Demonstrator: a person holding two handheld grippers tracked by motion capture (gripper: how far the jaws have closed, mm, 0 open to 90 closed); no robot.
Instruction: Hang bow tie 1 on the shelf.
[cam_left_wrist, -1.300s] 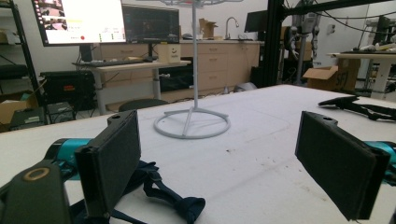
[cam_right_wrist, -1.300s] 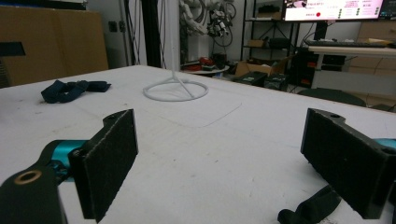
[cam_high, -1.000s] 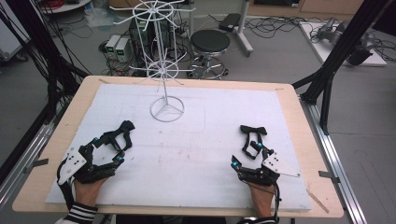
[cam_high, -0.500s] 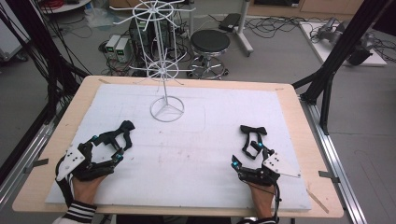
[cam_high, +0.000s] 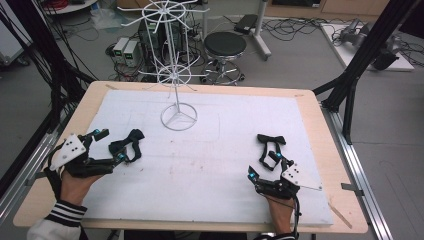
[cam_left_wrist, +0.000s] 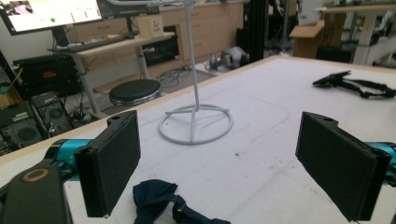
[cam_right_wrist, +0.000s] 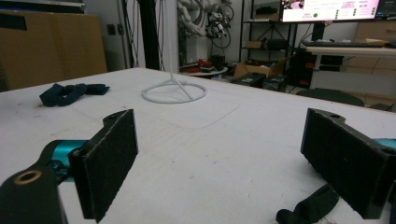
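Bow ties, two, dark, on white table mat (cam_high: 210, 165). Left gripper (cam_high: 107, 147): jaws wide apart, empty, advanced since a second ago to left bow tie (cam_high: 127, 144), now just below its jaws. Right gripper (cam_high: 265, 167): wide apart, empty, unmoved; right bow tie (cam_high: 270, 147) at its 12 o'clock. Wire display stand (cam_high: 178, 116) at mat's 12 o'clock. Left pickup judged imminent.

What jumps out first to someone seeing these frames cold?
The tall white wire rack standing on its ring base at the far middle of the white mat. Next, two dark bow ties lying flat: one just ahead of the left gripper, one just ahead of the right gripper. Both grippers rest near the mat's front edge, fingers spread wide.
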